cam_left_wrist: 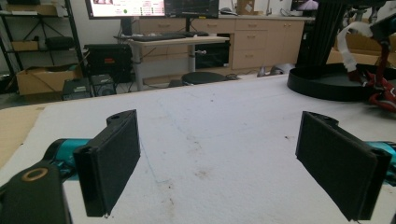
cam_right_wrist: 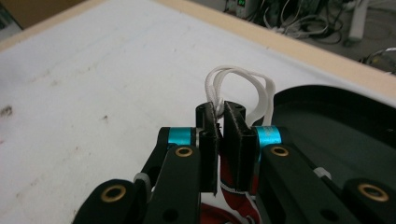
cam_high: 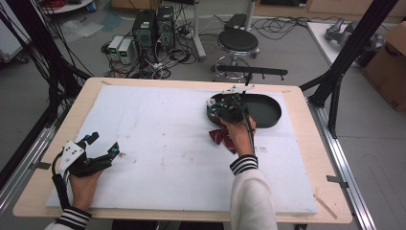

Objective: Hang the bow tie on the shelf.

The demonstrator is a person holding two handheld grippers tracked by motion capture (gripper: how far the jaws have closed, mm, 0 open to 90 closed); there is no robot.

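Note:
My right gripper point(cam_high: 226, 109) is shut on the white loop straps point(cam_right_wrist: 238, 77) of a red patterned cloth item point(cam_high: 221, 136). The item hangs below the jaws at the near left rim of a black oval tray point(cam_high: 268, 109). In the right gripper view, the straps arch up out of the pinched pads point(cam_right_wrist: 233, 135) and the red cloth point(cam_right_wrist: 233, 196) shows underneath. My left gripper point(cam_high: 104, 143) rests on the white mat point(cam_high: 158, 143) at the near left, open, with nothing between its pads point(cam_left_wrist: 112, 158). Its own view shows the tray point(cam_left_wrist: 322, 83) and red item point(cam_left_wrist: 380, 91) far right.
The white mat covers most of the wooden table point(cam_high: 316, 158) and has small brown stains. Black frame posts point(cam_high: 344, 62) stand at the right and left edges. A stool point(cam_high: 237, 43) and computer boxes point(cam_high: 153, 26) sit on the floor beyond the far edge.

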